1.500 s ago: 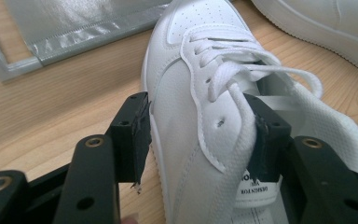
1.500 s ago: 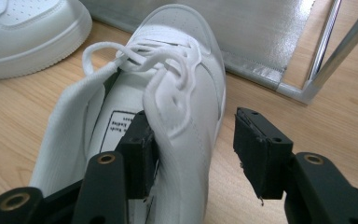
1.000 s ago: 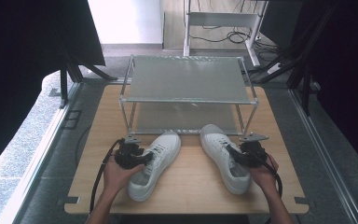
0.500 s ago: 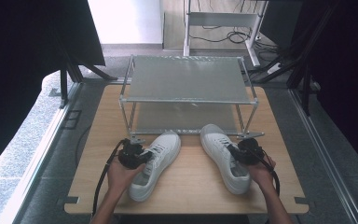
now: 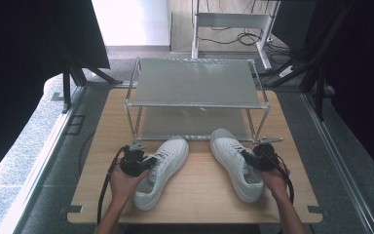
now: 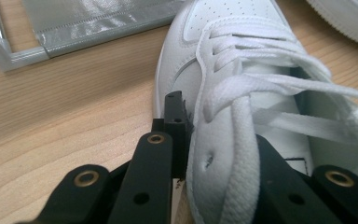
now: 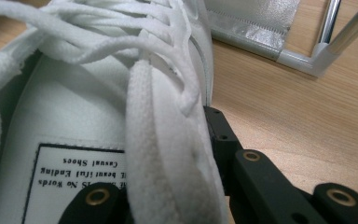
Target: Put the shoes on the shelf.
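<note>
A light wooden table (image 5: 195, 195) takes up the middle of the high view. At its 12 o'clock end stands one metal shoe rack (image 5: 195, 87) with two silvery shelves, one above the other.

Two white lace-up sneakers lie on the table just in front of the rack, toes toward it and angled inward. The left sneaker (image 5: 163, 170) sits at about 7 o'clock from the table's centre, the right sneaker (image 5: 236, 163) at about 5 o'clock. They are near each other but apart.

Two hands come in from the 6 o'clock edge, each holding one black gripper. The left gripper (image 5: 146, 163) meets the left sneaker's outer side at 9 o'clock; the right gripper (image 5: 248, 158) meets the right sneaker's outer side at 3 o'clock.

The high view gives the layout but not the grip. The left gripper view (image 6: 214, 163) shows it close up: the jaws have just been closing, and they pinch the padded collar wall of the left sneaker (image 6: 242, 93), one jaw outside, one inside the opening. The right gripper view (image 7: 168, 186) shows the same on the right sneaker (image 7: 121, 93): jaws just closing, pinching the collar wall. This view also shows a printed label on the insole (image 7: 74, 172), and a corner of the rack's frame (image 7: 317, 60) at 1 o'clock.
</note>
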Motion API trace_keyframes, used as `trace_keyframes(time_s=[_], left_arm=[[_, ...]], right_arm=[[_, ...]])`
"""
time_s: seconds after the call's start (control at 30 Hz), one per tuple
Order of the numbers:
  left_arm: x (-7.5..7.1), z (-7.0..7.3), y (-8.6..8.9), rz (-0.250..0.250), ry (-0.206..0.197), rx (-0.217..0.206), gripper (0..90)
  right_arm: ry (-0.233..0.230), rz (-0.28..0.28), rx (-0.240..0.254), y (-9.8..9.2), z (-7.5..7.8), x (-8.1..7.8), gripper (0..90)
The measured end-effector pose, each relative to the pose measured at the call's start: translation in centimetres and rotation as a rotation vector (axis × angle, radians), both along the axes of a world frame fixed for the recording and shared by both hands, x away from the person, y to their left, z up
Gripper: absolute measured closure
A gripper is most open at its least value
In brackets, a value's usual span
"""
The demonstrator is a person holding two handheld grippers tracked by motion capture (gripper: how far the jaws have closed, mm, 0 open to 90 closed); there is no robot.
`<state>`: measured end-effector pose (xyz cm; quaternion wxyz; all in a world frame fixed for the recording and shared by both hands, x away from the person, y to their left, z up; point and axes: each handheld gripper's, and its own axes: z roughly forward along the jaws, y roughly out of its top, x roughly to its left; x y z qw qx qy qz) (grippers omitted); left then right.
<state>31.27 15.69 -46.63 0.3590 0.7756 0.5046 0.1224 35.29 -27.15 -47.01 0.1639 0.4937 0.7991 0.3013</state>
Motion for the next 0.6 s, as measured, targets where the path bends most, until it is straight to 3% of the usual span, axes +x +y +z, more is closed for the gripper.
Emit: trace_keyframes(time_s=[0.1,0.23,0.33,0.37,0.4,0.43,0.47,0.5,0.6], left_arm=[[0.0,0.0,0.5,0.004,0.002,-0.033,81.9],[-0.2,0.4,1.0,0.001,-0.011,-0.064,81.4],[-0.3,1.1,1.7,-0.002,-0.017,-0.124,81.0],[-0.5,1.5,2.1,-0.006,-0.025,-0.169,81.1],[-0.5,1.5,2.1,-0.006,-0.025,-0.169,81.2],[-0.8,2.0,2.4,-0.008,-0.043,-0.203,81.2],[-0.8,2.0,2.4,-0.008,-0.043,-0.203,81.2],[-1.0,2.5,2.5,-0.013,-0.063,-0.219,81.2],[-1.2,2.8,2.7,-0.015,-0.077,-0.235,81.2]], right_arm=[[-0.001,0.0,0.058,-0.6,-0.1,0.1,86.2],[-0.016,0.015,0.079,-0.7,0.1,-0.1,86.3],[-0.045,0.019,0.08,-0.9,0.6,-0.5,86.4],[-0.057,0.019,0.117,-1.2,0.9,-0.7,86.3],[-0.057,0.019,0.117,-1.2,0.9,-0.7,86.3],[-0.071,0.027,0.174,-1.5,1.2,-1.0,86.2],[-0.071,0.027,0.174,-1.5,1.2,-1.0,86.2],[-0.076,0.032,0.23,-1.8,1.5,-1.2,86.2],[-0.081,0.036,0.273,-2.1,1.8,-1.6,86.3]])
